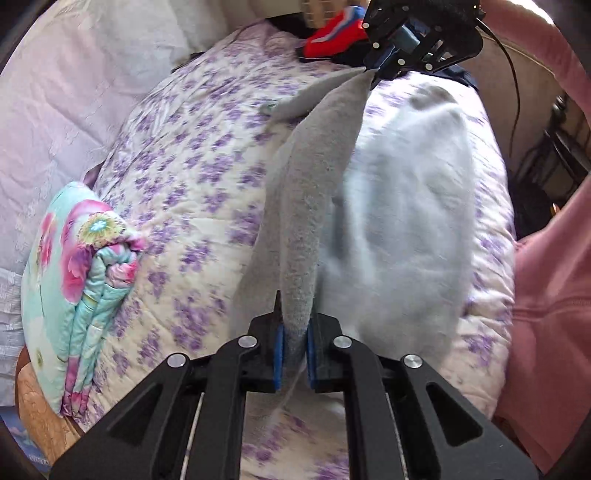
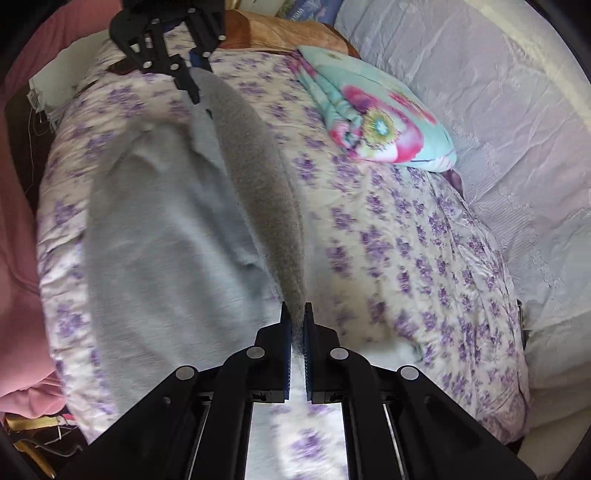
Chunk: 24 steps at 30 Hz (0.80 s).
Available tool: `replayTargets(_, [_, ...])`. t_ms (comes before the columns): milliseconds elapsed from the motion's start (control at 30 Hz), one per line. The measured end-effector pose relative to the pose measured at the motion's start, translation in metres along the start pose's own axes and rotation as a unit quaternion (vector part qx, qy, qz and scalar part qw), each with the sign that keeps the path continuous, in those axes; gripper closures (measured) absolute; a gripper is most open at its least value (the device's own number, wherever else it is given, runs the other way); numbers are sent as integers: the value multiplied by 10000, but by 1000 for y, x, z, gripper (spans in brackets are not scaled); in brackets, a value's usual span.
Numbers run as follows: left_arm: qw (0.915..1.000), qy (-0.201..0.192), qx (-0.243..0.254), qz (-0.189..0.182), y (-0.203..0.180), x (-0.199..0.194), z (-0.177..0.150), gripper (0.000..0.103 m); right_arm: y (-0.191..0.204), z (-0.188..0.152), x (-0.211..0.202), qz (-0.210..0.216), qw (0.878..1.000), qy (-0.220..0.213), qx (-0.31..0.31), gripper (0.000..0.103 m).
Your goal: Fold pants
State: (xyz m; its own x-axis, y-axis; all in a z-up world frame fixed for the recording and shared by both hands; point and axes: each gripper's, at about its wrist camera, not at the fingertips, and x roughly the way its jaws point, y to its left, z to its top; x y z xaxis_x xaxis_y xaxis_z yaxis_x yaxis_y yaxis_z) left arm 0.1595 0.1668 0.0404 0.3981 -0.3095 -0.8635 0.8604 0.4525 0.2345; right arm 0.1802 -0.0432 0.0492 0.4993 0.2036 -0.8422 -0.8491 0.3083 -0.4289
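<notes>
Grey fleece pants (image 1: pixel 399 221) lie on a quilt with purple flowers (image 1: pixel 184 177). One edge of the cloth is lifted off the bed and stretched taut between both grippers. In the left wrist view my left gripper (image 1: pixel 294 345) is shut on one end of that raised edge. The right gripper (image 1: pixel 373 72) pinches the other end at the top of that view. From the right wrist camera, the right gripper (image 2: pixel 296 328) is shut on the grey pants (image 2: pixel 166 236), and the left gripper (image 2: pixel 194 83) holds the far end. The rest of the pants drapes on the quilt (image 2: pixel 399 229).
A folded turquoise blanket with pink flowers (image 1: pixel 81 280) (image 2: pixel 373 118) lies on the quilt beside the pants. White bedding (image 1: pixel 55 92) (image 2: pixel 498 110) lies beyond it. A red, white and blue garment (image 1: pixel 336 31) sits at the bed's far end. A pink sleeve (image 1: pixel 554 288) is close by.
</notes>
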Motion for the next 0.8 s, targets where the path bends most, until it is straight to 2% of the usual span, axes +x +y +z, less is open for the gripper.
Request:
replayTargets(167, [9993,109,340,-107,-69,1,-30,94,93,-28,-8,10,9999,-13,-161,97])
replayTargets(333, [9990,287,319,-138,-101,28,-55,93,158,-49,6,-130,9997,-12,-227,97])
replayTargets(533, [9999,108,115,-7,-115,49,-72,91,197,-67,40,-535,9984,54,-193,96])
replayTargets(633, [9998,-46,-18,170,-119,50,-77,88,215,-72,52,-1012,9942,-18,-363,93])
replayTargets(667, [9997,-18,-31,243,-121,48,-77,86,215,-72,49,-1080,9936,-40,-336,87])
replayTargets(700, [9996,71,-37,259,-122,44,-76,72,212,-72,45,-1086,9937,-51,-266,80])
replayTargets(733, [9995,165,-44,269,-125,36,-74,47,205,-71,38,-1009,9949,-61,-57,66])
replayTargets(767, [9991,109,-33,416,-128,25,-71,35,196,-71,28,-836,9962,-141,190,45])
replayTargets(800, [9982,-60,11,603,-130,12,-67,23,183,-72,11,-495,9963,-379,585,38])
